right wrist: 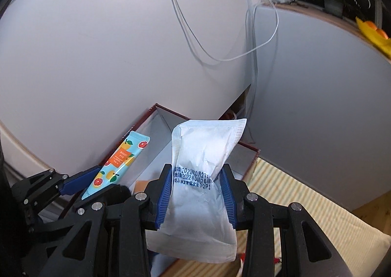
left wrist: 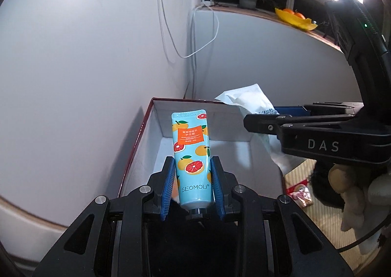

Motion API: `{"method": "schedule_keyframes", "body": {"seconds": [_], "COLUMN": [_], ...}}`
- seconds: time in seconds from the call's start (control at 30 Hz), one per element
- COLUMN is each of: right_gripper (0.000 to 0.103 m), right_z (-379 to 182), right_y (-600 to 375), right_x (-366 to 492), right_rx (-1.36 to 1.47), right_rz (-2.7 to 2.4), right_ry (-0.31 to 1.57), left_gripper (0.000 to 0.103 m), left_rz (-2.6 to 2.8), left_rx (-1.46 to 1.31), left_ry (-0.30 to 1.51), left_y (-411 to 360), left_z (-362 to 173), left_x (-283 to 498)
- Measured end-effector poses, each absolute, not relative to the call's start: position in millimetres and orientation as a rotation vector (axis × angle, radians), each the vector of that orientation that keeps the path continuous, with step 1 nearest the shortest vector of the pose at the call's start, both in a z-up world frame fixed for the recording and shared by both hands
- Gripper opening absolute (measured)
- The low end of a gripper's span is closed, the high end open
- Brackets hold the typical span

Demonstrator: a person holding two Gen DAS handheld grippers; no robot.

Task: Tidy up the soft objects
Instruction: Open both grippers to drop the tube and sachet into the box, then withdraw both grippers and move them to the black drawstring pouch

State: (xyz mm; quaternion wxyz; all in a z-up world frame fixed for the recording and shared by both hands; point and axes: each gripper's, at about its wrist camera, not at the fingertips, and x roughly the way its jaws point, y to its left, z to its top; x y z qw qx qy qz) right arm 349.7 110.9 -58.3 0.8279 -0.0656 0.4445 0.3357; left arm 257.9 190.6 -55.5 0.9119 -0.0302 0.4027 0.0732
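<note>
while ribbed pads [left wrist: 171,179] pinch glossy tube [left wrist: 191,154], crinkled pouch [right wrist: 202,179]

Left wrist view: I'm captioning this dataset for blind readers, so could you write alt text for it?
The left gripper clamps a blue citrus-print hand cream tube, cap end toward the camera, above an open red-rimmed box. To the right, the right gripper holds a white pouch over the same box.

Right gripper [right wrist: 196,187] jaws pinch a white packet [right wrist: 205,179] above the open box [right wrist: 246,154]
</note>
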Motion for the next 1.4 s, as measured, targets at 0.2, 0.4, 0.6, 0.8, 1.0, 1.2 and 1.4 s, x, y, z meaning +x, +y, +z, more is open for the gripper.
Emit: {"method": "schedule_keyframes", "body": {"seconds": [0.2, 0.4, 0.6, 0.8, 1.0, 1.2, 1.4], "right_gripper": [0.036, 0.040, 0.065, 0.065, 0.065, 0.065, 0.065], "right_z": [-73, -76, -73, -71, -63, -50, -31], "right_y": [118, 117, 111, 104, 94, 73, 32], "right_x": [364, 368, 370, 369, 363, 349, 325], "right_rx": [-0.120, -0.114, -0.068, -0.054, -0.044, -0.043, -0.019], "right_rz": [0.726, 0.726, 0.726, 0.714, 0.709, 0.702, 0.679], "right_ry": [0.975, 0.974, 0.969, 0.971, 0.961, 0.938, 0.912], "left_gripper": [0.028, 0.028, 0.057, 0.059, 0.059, 0.059, 0.059], "left_rz": [0.179, 0.190, 0.200, 0.204, 0.200, 0.183, 0.140], "left_rx": [-0.066, -0.060, -0.062, -0.073, -0.076, -0.083, -0.089], "left_ry": [0.858, 0.880, 0.873, 0.856, 0.847, 0.819, 0.783], "left_y": [200, 202, 203, 206, 204, 195, 176], "left_z": [-67, -72, -69, -65, -60, -46, -31], "left_x": [268, 273, 270, 265, 258, 244, 222]}}
